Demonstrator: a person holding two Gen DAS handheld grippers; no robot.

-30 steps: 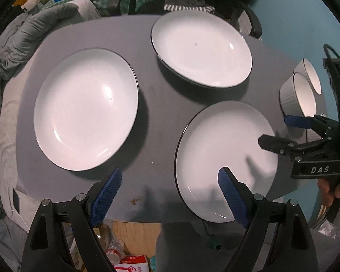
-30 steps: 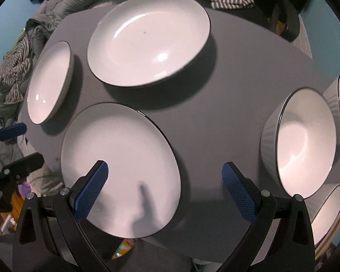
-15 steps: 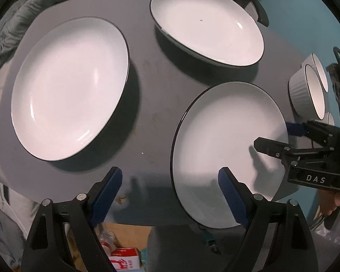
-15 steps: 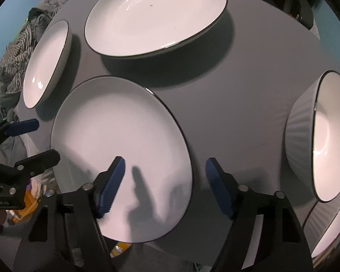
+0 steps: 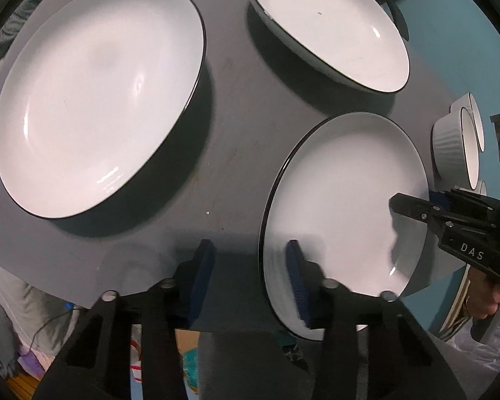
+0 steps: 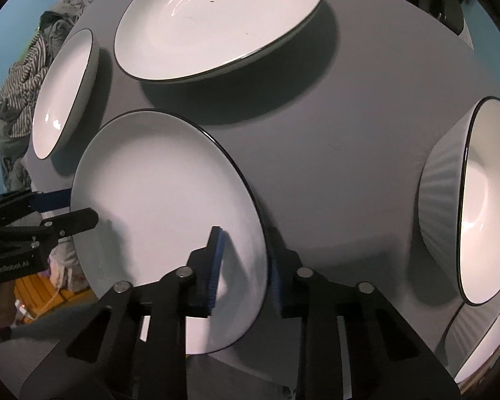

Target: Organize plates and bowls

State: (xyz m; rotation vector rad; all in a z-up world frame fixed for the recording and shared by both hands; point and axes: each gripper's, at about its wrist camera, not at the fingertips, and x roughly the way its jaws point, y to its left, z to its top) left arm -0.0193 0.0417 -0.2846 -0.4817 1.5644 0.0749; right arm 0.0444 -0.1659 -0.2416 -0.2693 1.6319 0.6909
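Note:
Three white plates with dark rims lie on a grey table (image 5: 236,106). The near plate (image 5: 343,200) lies at the table's front edge; it also shows in the right wrist view (image 6: 163,220). My left gripper (image 5: 250,280) straddles its left rim, one finger over the plate, one over the table, jaws half closed with a gap. My right gripper (image 6: 246,270) straddles its right rim, jaws narrowed close around it; contact is unclear. A second plate (image 5: 96,93) lies left, a third (image 5: 330,23) at the back. Ribbed white bowls (image 6: 476,200) stand at the right.
Crumpled clothes (image 6: 20,100) lie past the table's left side. A teal wall (image 5: 450,50) stands behind the bowls. The floor with bags and a box (image 5: 136,350) shows below the table's front edge.
Both grippers have moved down and in onto the near plate's opposite rims. Both pairs of jaws have narrowed from wide open.

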